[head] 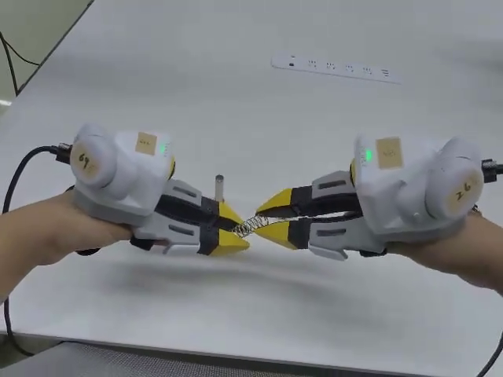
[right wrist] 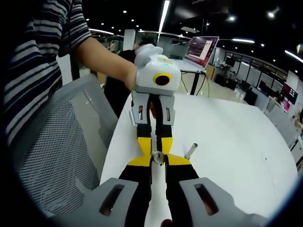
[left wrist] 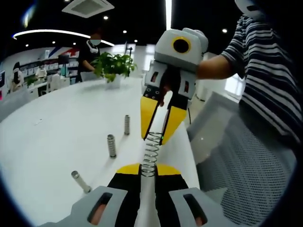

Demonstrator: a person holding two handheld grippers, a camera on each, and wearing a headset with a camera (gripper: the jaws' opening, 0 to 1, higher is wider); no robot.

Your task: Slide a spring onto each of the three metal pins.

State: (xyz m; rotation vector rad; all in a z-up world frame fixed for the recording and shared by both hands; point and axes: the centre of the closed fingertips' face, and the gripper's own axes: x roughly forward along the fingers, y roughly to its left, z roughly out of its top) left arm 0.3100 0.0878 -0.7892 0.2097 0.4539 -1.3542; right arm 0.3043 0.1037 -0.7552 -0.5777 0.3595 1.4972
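A small metal spring (head: 247,227) hangs in the air between my two grippers, which face each other tip to tip above the white table (head: 236,102). My left gripper (head: 236,230) is shut on one end of the spring (left wrist: 150,156). My right gripper (head: 260,220) pinches the other end (right wrist: 158,158). Three upright metal pins stand on the table to the left in the left gripper view: a far pin (left wrist: 127,124), a middle pin (left wrist: 111,145) that looks coiled, and a bare near pin (left wrist: 80,181). One pin (head: 219,187) rises just behind the left gripper.
A white power strip (head: 336,68) lies at the far side of the table. A black cable (head: 20,181) runs off the left edge. A mesh chair (right wrist: 61,142) stands by the table's near edge. A potted plant (left wrist: 113,66) sits at the table's far end.
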